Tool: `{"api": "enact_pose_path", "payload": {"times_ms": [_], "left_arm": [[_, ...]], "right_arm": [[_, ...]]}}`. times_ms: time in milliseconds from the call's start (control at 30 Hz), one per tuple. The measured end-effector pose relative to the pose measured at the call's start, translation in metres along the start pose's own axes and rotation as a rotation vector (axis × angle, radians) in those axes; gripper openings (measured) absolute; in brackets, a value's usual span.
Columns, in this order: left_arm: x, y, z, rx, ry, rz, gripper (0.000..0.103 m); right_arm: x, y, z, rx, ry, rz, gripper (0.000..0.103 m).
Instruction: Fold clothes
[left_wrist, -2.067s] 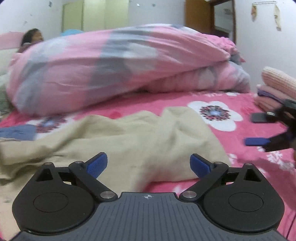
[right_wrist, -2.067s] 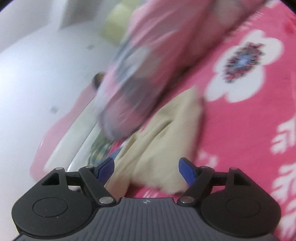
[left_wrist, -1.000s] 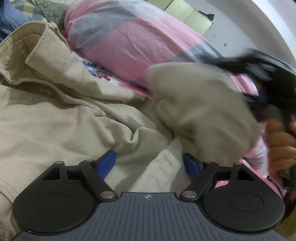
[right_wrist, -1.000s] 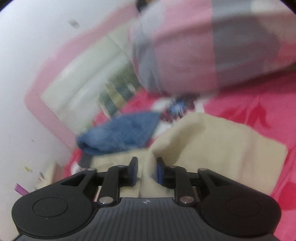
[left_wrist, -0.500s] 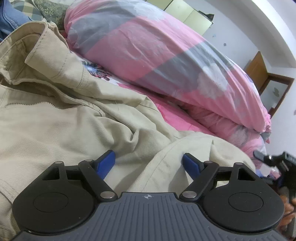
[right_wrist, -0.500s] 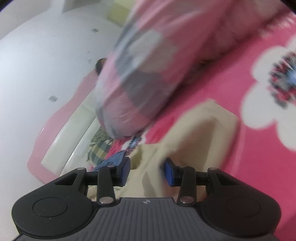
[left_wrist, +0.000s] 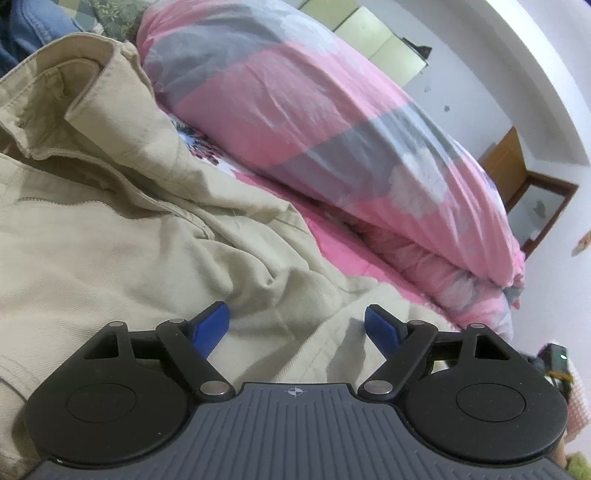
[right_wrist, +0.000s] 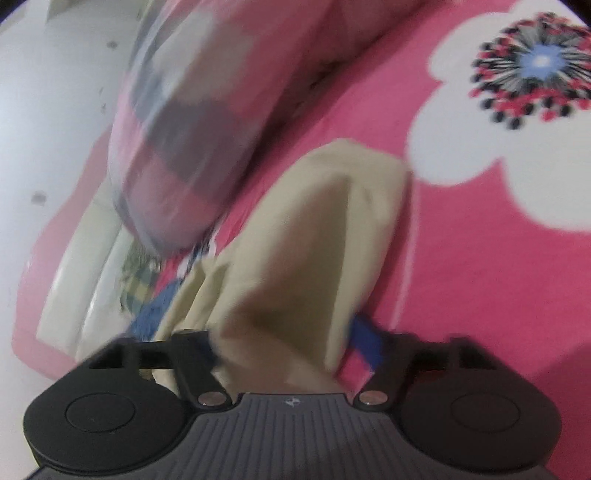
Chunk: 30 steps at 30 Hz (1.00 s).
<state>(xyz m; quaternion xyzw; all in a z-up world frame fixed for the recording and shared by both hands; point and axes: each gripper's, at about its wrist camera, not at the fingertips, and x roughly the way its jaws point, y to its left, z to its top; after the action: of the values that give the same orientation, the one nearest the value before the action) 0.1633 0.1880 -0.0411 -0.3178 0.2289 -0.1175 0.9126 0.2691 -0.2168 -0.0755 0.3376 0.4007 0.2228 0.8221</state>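
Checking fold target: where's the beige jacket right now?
The beige jacket fills the left half of the left wrist view, on the pink floral bedsheet beside the pink-and-grey duvet; one end lies between the open right claw fingers.

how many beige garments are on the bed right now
1. The beige jacket lies crumpled on the pink floral bedsheet beside the pink and grey duvet, with one sleeve reaching toward the right tongs. Others may lie outside both views.

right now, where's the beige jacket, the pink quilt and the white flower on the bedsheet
beige jacket (left_wrist: 122, 254), left wrist view, on the wrinkled body panel
pink quilt (left_wrist: 306, 110), left wrist view, on a pink stripe
white flower (right_wrist: 524, 110), right wrist view, on a white petal under its dark centre
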Motion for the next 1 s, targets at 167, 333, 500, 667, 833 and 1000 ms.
{"api": "enact_pose_path", "payload": {"times_ms": [167,333,500,667,833,1000], "left_arm": [[-0.008,0.008,0.006,-0.036,-0.023,-0.012,0.081],[-0.03,0.013,0.012,-0.08,0.007,-0.125,0.084],[-0.041,0.007,0.009,-0.038,0.058,-0.211,0.086],[-0.044,0.0,0.005,-0.033,0.108,-0.199,0.086],[-0.085,-0.01,-0.005,-0.057,0.1,-0.243,0.086],[-0.137,-0.021,-0.036,0.022,-0.014,-0.151,0.086]], "right_arm": [[-0.033,0.038,-0.024,-0.146,-0.017,0.021,0.016],[-0.107,0.065,-0.066,-0.159,-0.049,0.09,0.011],[-0.168,0.081,-0.114,-0.231,-0.063,0.046,0.011],[-0.197,0.067,-0.117,-0.29,-0.035,-0.152,0.054],[-0.233,0.051,-0.107,-0.274,-0.015,-0.298,0.064],[-0.225,0.117,-0.072,-0.65,-0.098,-0.342,0.064]]}}
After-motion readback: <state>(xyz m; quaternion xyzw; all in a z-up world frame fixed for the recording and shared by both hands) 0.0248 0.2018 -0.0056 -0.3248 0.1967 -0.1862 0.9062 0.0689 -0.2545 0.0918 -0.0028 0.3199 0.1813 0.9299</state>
